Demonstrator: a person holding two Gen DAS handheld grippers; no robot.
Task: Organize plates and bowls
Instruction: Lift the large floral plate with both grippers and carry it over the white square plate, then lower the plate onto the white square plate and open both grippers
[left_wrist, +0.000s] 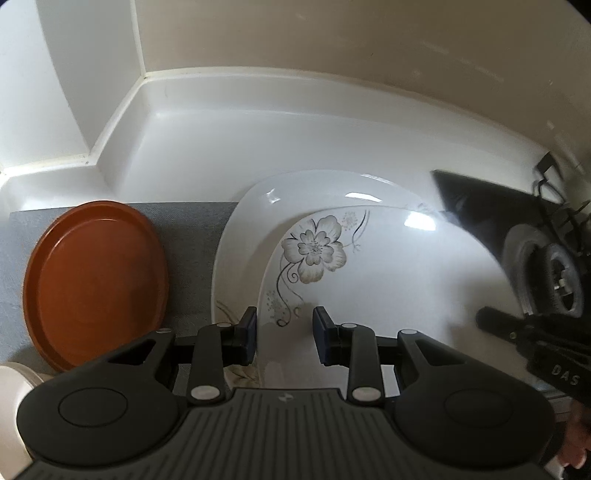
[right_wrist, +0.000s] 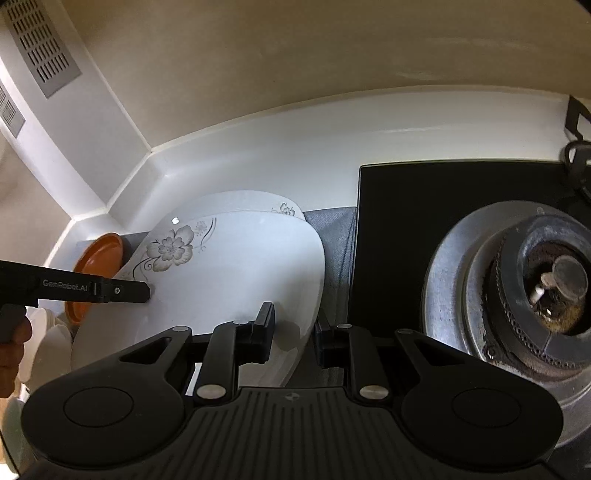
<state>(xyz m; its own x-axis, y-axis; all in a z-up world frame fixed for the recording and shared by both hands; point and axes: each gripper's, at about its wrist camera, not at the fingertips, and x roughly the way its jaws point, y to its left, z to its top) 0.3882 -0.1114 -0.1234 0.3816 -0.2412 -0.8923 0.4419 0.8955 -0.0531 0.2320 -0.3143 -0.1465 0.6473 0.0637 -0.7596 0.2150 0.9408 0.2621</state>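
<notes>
A white flowered plate (left_wrist: 388, 266) lies on top of a second white flowered plate (left_wrist: 240, 251) on a grey mat. My left gripper (left_wrist: 283, 334) is open, its fingers over the top plate's near edge. My right gripper (right_wrist: 293, 332) is open, its jaws either side of the top plate's right rim (right_wrist: 310, 295). The top plate also shows in the right wrist view (right_wrist: 236, 266), with the lower plate (right_wrist: 236, 201) behind it. An orange plate (left_wrist: 96, 280) lies on the mat to the left; it also shows in the right wrist view (right_wrist: 98, 258).
A grey mat (left_wrist: 192, 236) covers the white counter (left_wrist: 258, 140), which ends at a wall corner. A black gas hob (right_wrist: 424, 221) with a burner (right_wrist: 554, 288) lies to the right. White bowls (right_wrist: 48, 332) stand at the left edge.
</notes>
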